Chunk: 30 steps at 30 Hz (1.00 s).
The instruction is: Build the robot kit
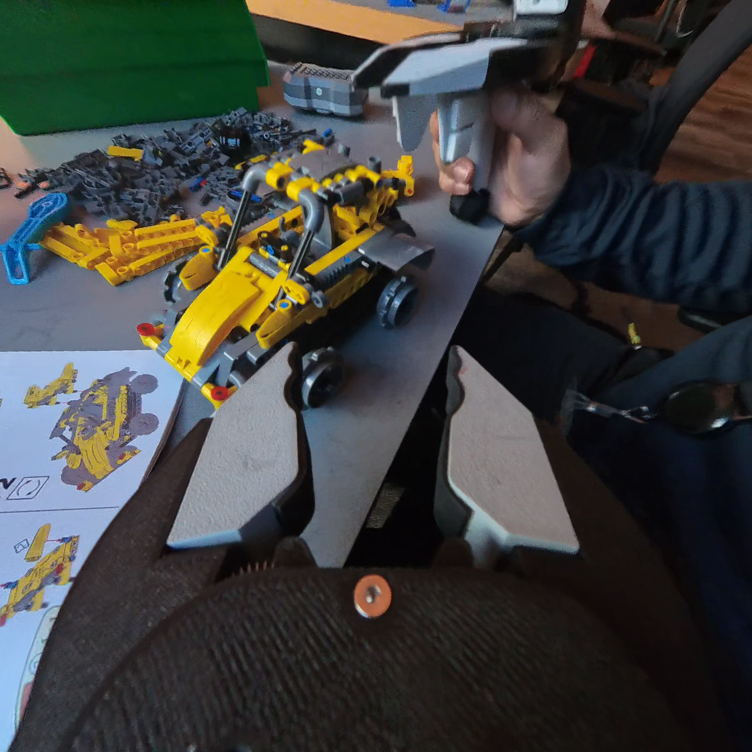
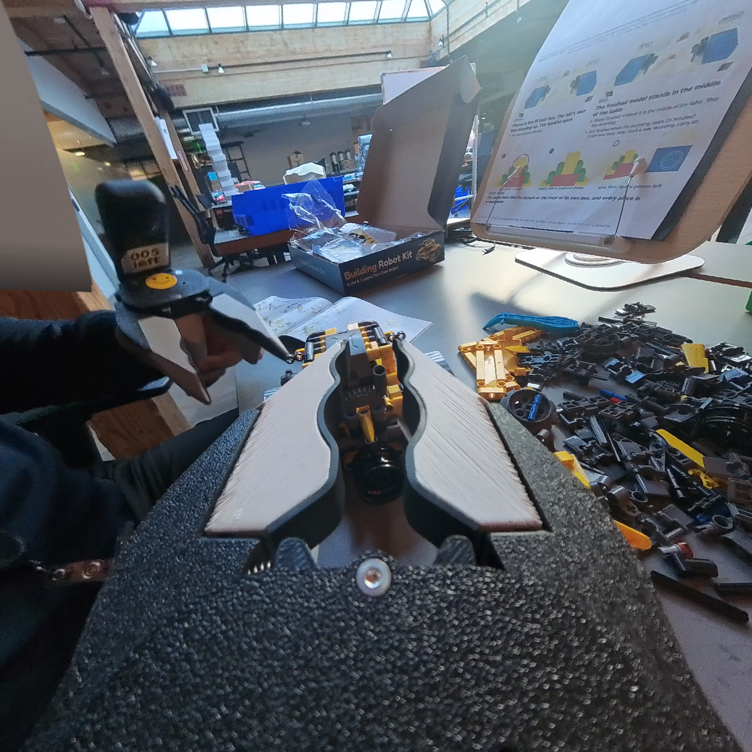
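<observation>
Standing on the grey table: one yellow brick-built vehicle, part assembled, near the table's edge.

Left gripper: jaws spread wide, holding nothing; vehicle's front corner and a black wheel lie just ahead of the left finger.

Right gripper: jaws partly parted; vehicle sits between the fingers in its own view, but contact cannot be told.

Beside vehicle: pile of loose dark pieces, yellow beams, blue part, instruction booklet.
</observation>
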Each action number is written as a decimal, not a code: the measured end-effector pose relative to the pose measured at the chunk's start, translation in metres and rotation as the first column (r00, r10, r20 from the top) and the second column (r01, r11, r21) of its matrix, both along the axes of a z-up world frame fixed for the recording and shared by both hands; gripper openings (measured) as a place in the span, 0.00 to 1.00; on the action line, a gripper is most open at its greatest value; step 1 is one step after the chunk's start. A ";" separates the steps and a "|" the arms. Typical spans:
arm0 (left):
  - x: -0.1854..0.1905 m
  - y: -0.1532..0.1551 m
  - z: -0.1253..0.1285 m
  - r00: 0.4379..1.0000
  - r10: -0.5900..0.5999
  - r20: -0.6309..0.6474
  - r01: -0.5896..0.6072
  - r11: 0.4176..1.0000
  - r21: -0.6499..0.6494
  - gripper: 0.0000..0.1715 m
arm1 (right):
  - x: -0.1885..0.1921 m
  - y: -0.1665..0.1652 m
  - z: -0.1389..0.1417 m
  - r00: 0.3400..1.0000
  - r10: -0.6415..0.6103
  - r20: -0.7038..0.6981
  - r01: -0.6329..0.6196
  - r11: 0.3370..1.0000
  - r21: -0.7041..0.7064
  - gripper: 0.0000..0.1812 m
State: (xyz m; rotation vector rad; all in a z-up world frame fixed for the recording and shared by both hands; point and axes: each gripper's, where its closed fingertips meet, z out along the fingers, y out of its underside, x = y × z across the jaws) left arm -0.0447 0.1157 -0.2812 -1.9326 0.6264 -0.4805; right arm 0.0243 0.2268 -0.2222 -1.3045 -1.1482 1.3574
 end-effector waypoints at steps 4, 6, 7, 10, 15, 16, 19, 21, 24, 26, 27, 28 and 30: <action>0.004 0.001 -0.009 0.999 -0.038 -0.036 0.041 0.995 0.094 0.35 | -0.001 0.003 -0.001 1.000 -0.013 0.006 0.013 1.000 -0.010 0.13; 0.011 -0.004 -0.007 0.995 -0.103 0.003 0.102 0.991 0.092 0.36 | -0.001 0.003 -0.001 1.000 -0.017 0.007 0.017 1.000 -0.003 0.13; 0.012 -0.006 -0.005 0.993 -0.120 0.019 0.117 0.988 0.099 0.37 | -0.001 0.002 -0.001 1.000 -0.015 0.010 0.015 1.000 0.001 0.13; 0.012 -0.011 0.001 0.987 -0.154 0.054 0.146 0.980 0.132 0.32 | -0.003 0.000 -0.003 1.000 -0.013 0.027 0.013 1.000 0.018 0.14; 0.009 -0.015 0.009 0.975 -0.185 0.120 0.163 0.972 0.167 0.25 | -0.006 0.000 -0.006 0.998 -0.031 0.051 0.028 0.999 0.046 0.15; 0.009 -0.015 0.009 0.974 -0.187 0.129 0.166 0.973 0.161 0.24 | -0.007 0.001 -0.007 0.998 -0.034 0.053 0.032 0.998 0.046 0.15; 0.010 -0.013 0.009 0.970 -0.190 0.151 0.170 0.976 0.135 0.24 | -0.007 0.002 -0.007 0.998 -0.041 0.057 0.039 0.998 0.043 0.15; 0.011 -0.012 0.010 0.967 -0.192 0.170 0.170 0.977 0.131 0.24 | -0.008 0.003 -0.008 0.997 -0.044 0.064 0.042 0.998 0.037 0.15; 0.010 -0.010 0.012 0.959 -0.191 0.208 0.170 0.979 0.116 0.23 | -0.010 0.005 -0.011 0.994 -0.067 0.089 0.062 0.997 0.055 0.15; 0.008 -0.008 0.016 0.952 -0.183 0.245 0.160 0.981 0.111 0.22 | -0.014 0.006 -0.017 0.986 -0.107 0.131 0.094 0.991 0.100 0.14; 0.006 -0.008 0.018 0.947 -0.179 0.266 0.155 0.982 0.109 0.22 | -0.016 0.006 -0.021 0.980 -0.121 0.157 0.101 0.987 0.128 0.14; 0.005 -0.007 0.020 0.942 -0.175 0.285 0.150 0.983 0.109 0.21 | -0.019 0.003 -0.024 0.976 -0.122 0.182 0.094 0.983 0.156 0.14; 0.002 -0.006 0.023 0.932 -0.173 0.318 0.145 0.983 0.110 0.21 | -0.023 -0.002 -0.031 0.967 -0.123 0.225 0.076 0.976 0.206 0.14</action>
